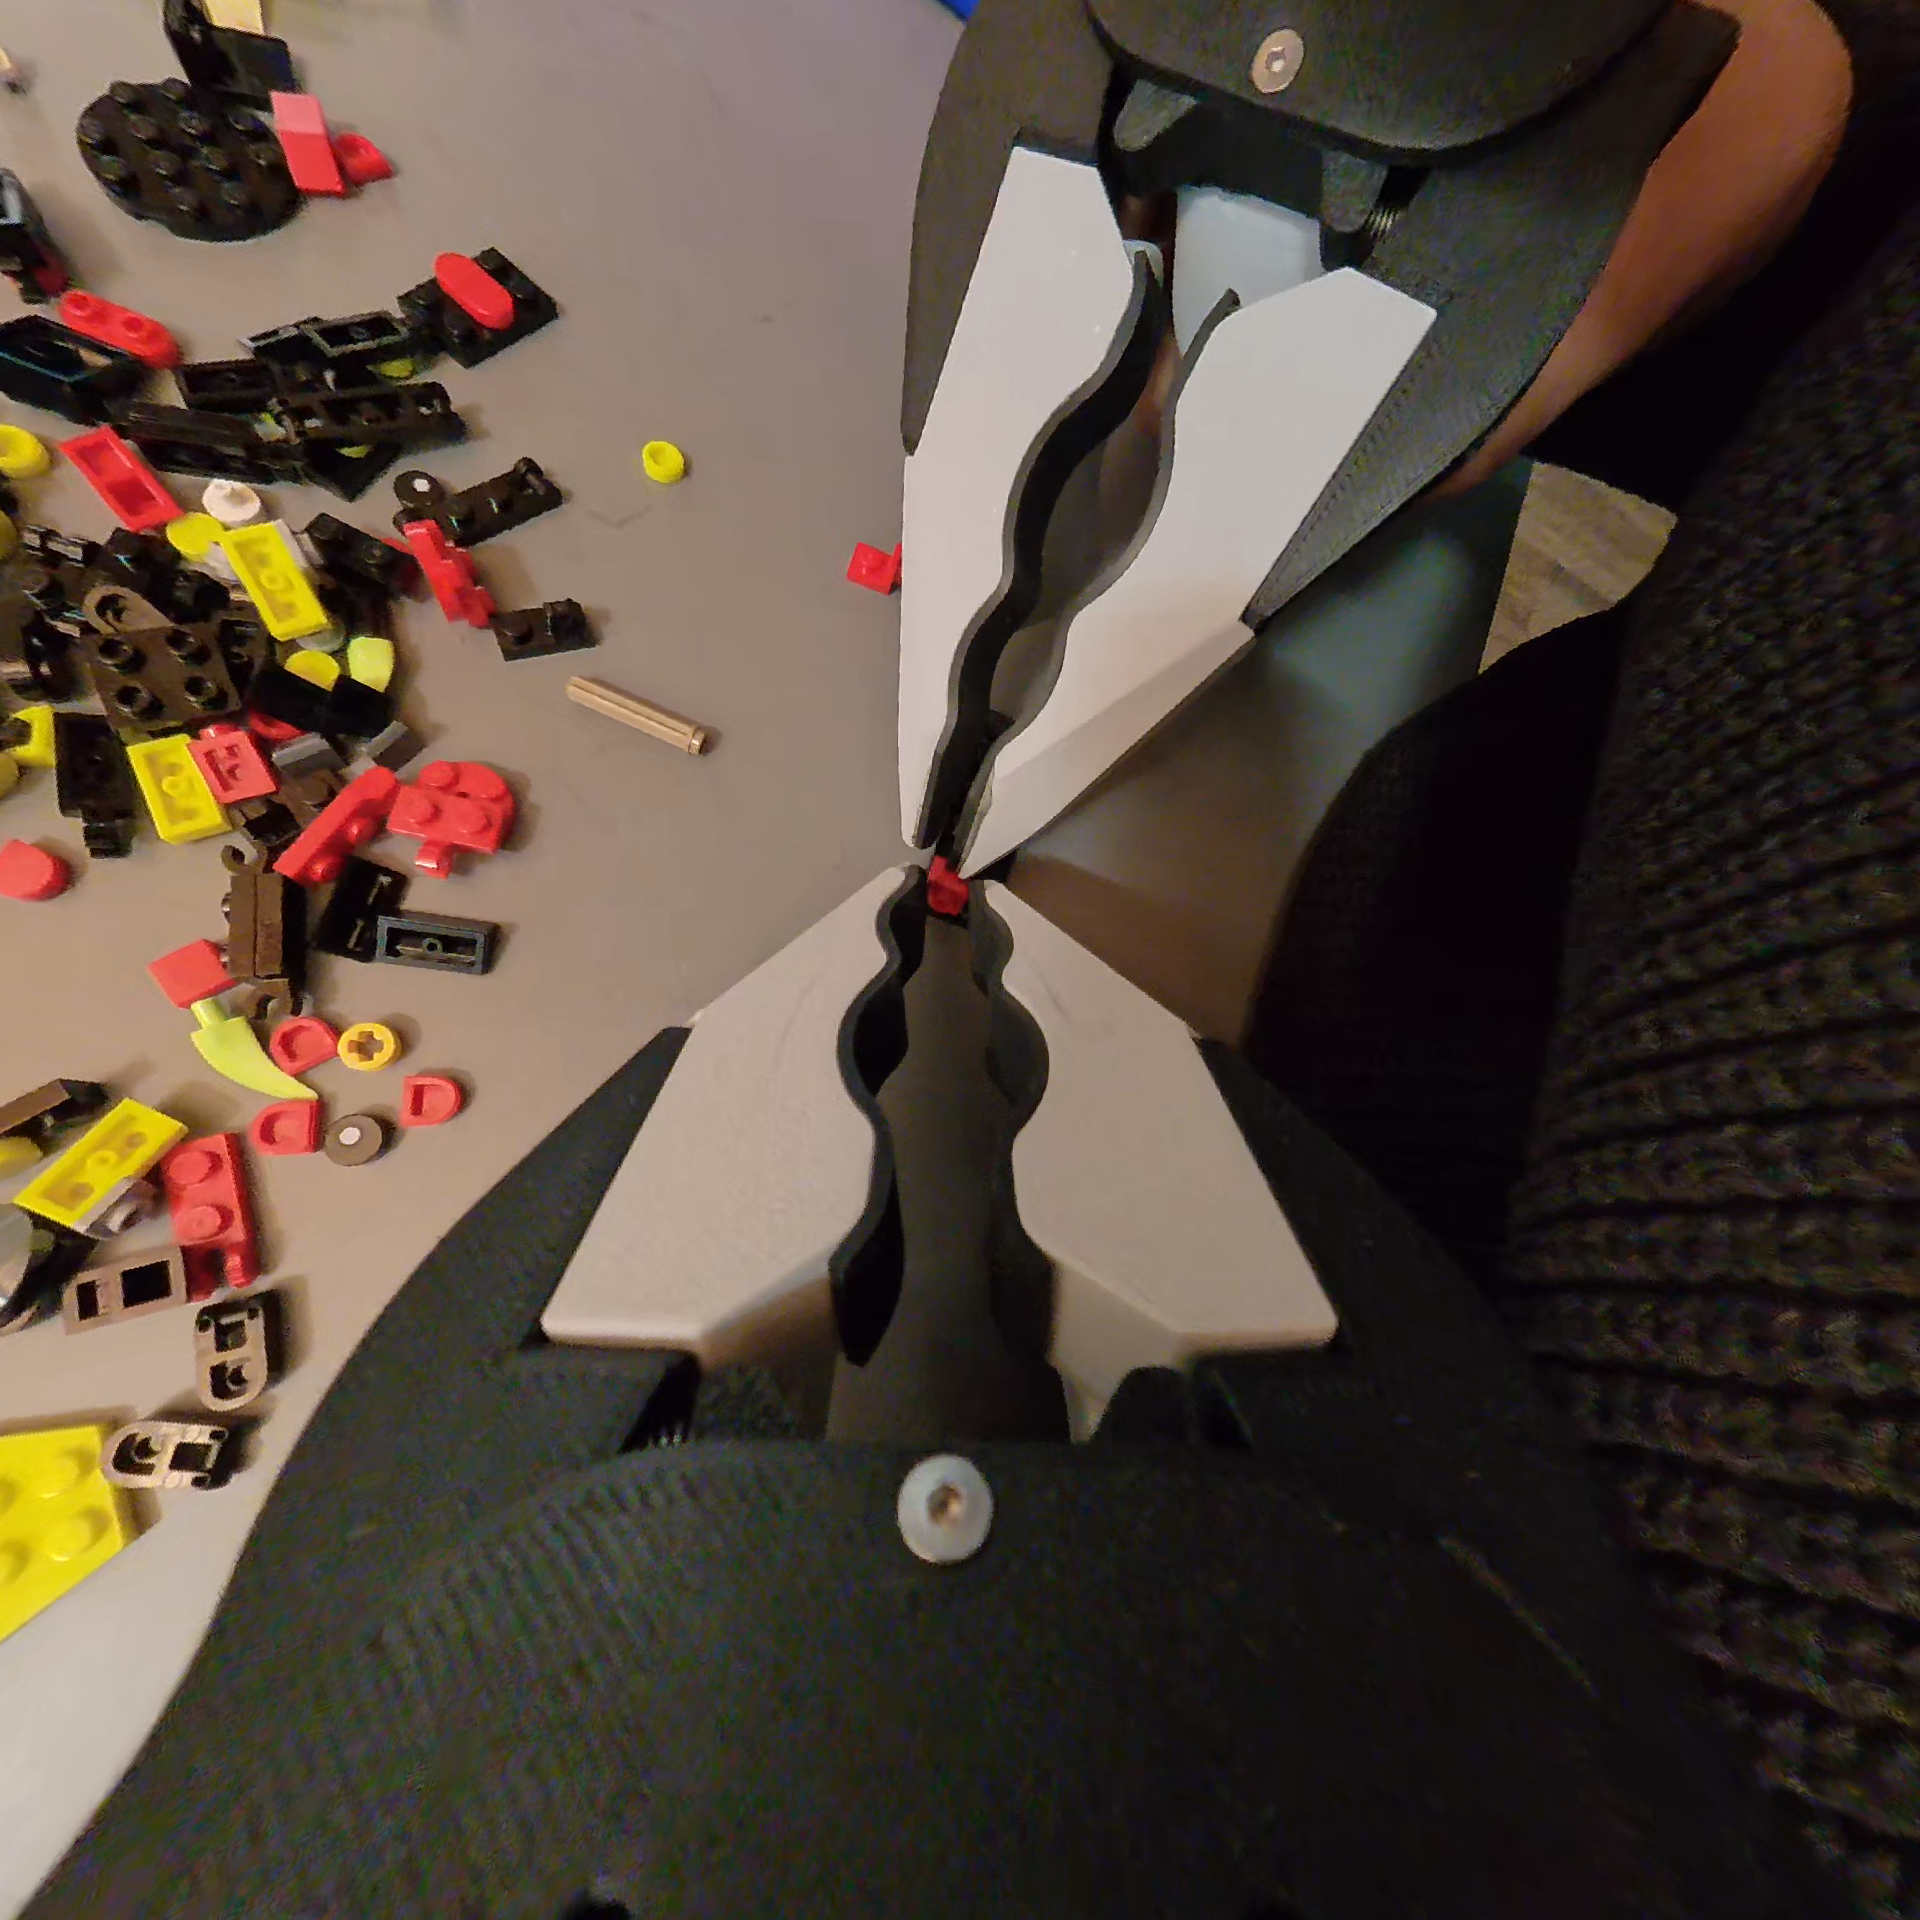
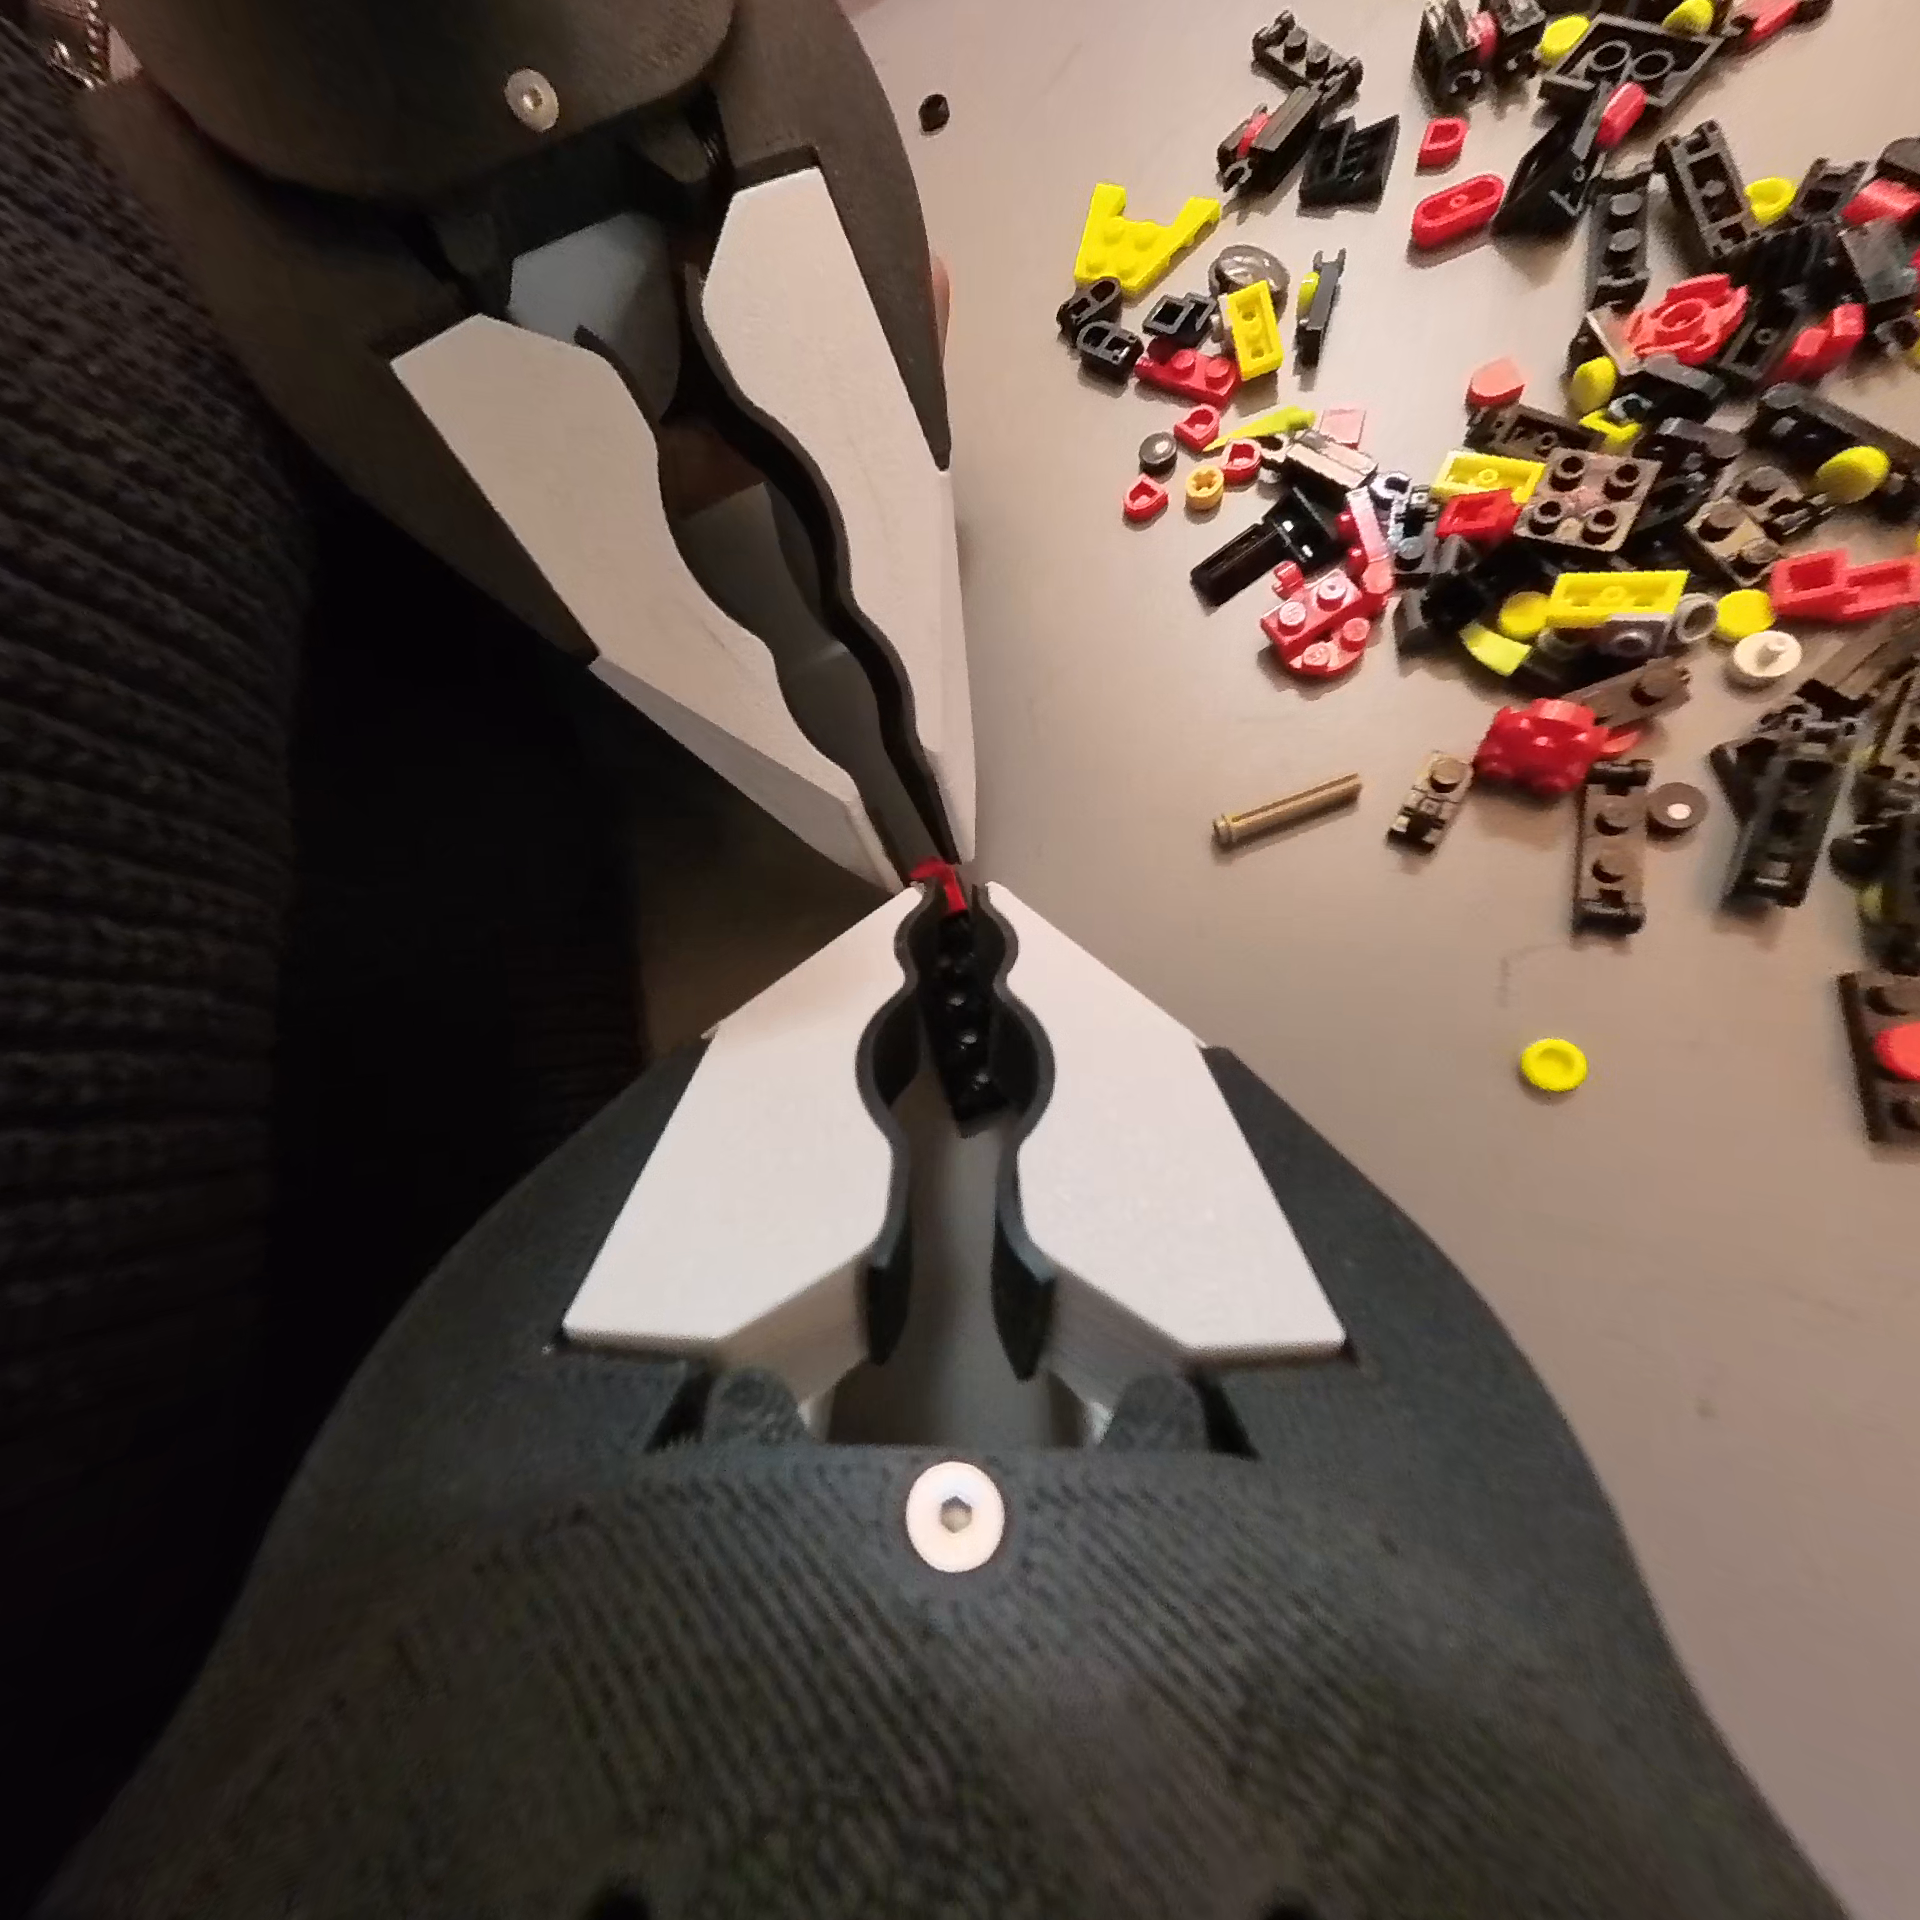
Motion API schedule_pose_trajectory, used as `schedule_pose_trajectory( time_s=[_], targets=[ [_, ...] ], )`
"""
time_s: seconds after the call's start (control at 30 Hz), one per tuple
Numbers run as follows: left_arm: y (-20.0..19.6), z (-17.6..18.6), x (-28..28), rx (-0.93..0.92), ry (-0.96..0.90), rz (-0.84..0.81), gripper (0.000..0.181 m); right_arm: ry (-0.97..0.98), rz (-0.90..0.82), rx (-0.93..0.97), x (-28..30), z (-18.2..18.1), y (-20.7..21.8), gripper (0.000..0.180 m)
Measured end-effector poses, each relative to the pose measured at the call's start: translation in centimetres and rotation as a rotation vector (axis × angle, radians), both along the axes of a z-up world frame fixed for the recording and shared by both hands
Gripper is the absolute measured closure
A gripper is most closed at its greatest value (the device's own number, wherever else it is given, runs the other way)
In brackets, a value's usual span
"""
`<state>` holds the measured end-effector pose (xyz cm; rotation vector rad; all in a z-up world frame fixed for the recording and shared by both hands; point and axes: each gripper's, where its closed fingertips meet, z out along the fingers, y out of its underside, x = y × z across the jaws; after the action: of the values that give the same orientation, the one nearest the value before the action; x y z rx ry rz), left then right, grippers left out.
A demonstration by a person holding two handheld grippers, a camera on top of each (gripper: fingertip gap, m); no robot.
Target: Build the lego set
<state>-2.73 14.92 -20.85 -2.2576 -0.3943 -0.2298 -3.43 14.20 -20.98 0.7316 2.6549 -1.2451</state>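
My left gripper [image 1: 940,883] reaches up from the bottom of the left wrist view and is shut on a small red Lego piece [image 1: 943,894] at its fingertips. My right gripper [image 1: 951,831] comes down from above, tip to tip with it. In the right wrist view my right gripper [image 2: 951,902] is shut on a narrow black studded plate [image 2: 961,1023] lying along its jaws. The left gripper [image 2: 925,857] comes in from the upper left and presses the red piece [image 2: 935,873] against the plate's far end. Both are held above the grey table [image 1: 727,260].
A pile of loose black, red and yellow Lego pieces [image 1: 208,675] covers the table's left part and shows in the right wrist view [image 2: 1610,468]. A tan axle pin [image 1: 636,713], a yellow round piece [image 1: 663,461] and a red piece [image 1: 873,567] lie apart. A dark knitted sleeve [image 1: 1662,1039] is alongside.
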Motion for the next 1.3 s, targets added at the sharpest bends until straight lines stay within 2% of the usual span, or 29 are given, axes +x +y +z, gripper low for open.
schedule_pose_trajectory(
  time_s=[0.3, 0.8, 1.03, 1.3],
  targets=[
    [-0.2, 0.0, 0.0, 0.015, -0.102, 0.022, 0.176, -0.010, -0.001, -0.001, 0.0, 0.0, -0.3, 0.176],
    [-0.4, 0.0, -0.1, 0.001, -0.078, 0.014, 0.176, 0.006, -0.006, -0.010, -0.2, 0.2, -0.3, 0.177],
    [-0.4, 0.3, 0.0, 0.011, -0.070, 0.012, 0.176, -0.098, -0.074, -0.182, -0.8, 2.1, 0.3, 0.177],
    [-0.6, -0.2, 0.0, -0.012, -0.064, 0.009, 0.176, -0.113, -0.063, -0.148, -0.5, 1.4, 0.3, 0.176]
  ],
)
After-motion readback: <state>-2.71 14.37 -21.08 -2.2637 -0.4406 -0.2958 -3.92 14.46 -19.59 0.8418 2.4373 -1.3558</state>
